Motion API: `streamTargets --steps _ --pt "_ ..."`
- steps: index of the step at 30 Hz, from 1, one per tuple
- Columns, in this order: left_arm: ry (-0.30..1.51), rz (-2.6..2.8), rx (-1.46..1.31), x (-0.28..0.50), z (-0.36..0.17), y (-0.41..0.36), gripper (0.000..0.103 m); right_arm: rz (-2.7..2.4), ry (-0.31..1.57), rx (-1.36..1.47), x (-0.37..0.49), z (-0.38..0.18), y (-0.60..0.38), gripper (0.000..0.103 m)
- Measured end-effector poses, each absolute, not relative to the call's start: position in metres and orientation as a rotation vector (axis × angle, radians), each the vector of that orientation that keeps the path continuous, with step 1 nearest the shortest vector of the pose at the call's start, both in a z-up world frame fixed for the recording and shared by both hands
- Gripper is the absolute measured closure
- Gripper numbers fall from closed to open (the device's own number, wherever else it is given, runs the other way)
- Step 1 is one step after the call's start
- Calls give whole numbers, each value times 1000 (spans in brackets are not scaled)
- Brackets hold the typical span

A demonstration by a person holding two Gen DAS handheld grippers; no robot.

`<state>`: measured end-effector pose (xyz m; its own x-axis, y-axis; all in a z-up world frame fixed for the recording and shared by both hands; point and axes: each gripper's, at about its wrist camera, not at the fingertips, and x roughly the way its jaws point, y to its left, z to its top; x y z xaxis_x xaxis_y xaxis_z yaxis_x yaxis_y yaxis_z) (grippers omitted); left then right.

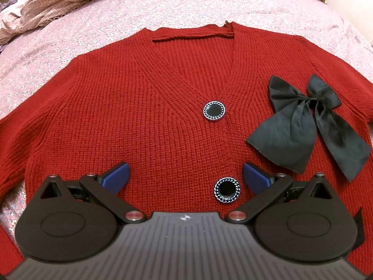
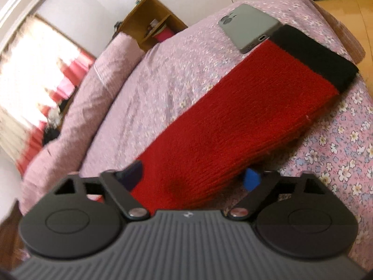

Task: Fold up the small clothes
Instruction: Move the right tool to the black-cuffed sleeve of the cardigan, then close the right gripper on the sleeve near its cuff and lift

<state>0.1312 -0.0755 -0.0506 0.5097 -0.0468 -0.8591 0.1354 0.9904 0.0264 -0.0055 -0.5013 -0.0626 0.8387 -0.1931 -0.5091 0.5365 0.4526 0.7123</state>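
— Where was the cardigan when you looked?

— The red knit cardigan (image 1: 144,107) lay face up and flat on the bed, on the pink flowered bedspread (image 1: 70,53). Its V-neck pointed away toward a rumpled duvet (image 1: 58,2) heaped at the far side. Two round black buttons with chain-pattern rims sat down the front, the upper button (image 1: 214,111) at the bottom of the V and the lower button (image 1: 226,190) nearer the person. A black ribbon bow (image 1: 310,121) rested on the chest, off to one side of the buttons.

— And the left gripper?

— The left gripper (image 1: 185,175) hung over the lower front of the cardigan, its blue pads (image 1: 115,175) spread wide with nothing between them but the knit below. The lower button showed in that gap, close to one pad.

— The right one?

— The right gripper (image 2: 191,175) was down at a sleeve (image 2: 233,116) stretched out across the bedspread, red with a black cuff (image 2: 314,58) at its far end. The jaws straddled the near part of the sleeve, one finger on each side. That view was blurred, so I could not tell whether the pads pressed the knit or only stood beside it.

— Anything else on the bed?

— A grey-green phone (image 2: 249,26), camera side up, just beside the cuff. A wooden shelf unit (image 2: 151,18) stood past the bed by the wall.
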Motion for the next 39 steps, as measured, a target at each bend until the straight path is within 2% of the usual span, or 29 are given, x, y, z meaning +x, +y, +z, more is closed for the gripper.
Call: streamTargets --steps 4,15,18,20,24,26,28,32,39 --pt "1030 -109 94 131 -51 -75 0 -452 363 1054 -8 -68 -509 27" --pt "1024 -109 94 129 -51 -76 0 -393 383 1097 -8 -73 -519 26" --pt "1024 -110 93 129 -51 -76 0 -405 326 1183 -18 -78 -522 29" --pt "1023 -110 94 129 -51 -76 0 -427 301 1222 -22 -78 -522 41" --pt "1023 -110 94 129 -51 -76 0 -452 292 1174 -22 -71 -519 54" --pt "1022 -110 94 129 -51 -76 0 -463 294 1133 -21 -66 -519 71" --pt "1022 -110 94 129 -51 -76 0 -473 288 1106 -20 -62 -520 81" --pt "1022 -110 94 129 -50 -76 0 -462 268 1054 -20 -55 -521 87" --pt "1028 -119 85 130 -46 -73 0 -409 259 928 -10 -34 -511 89"
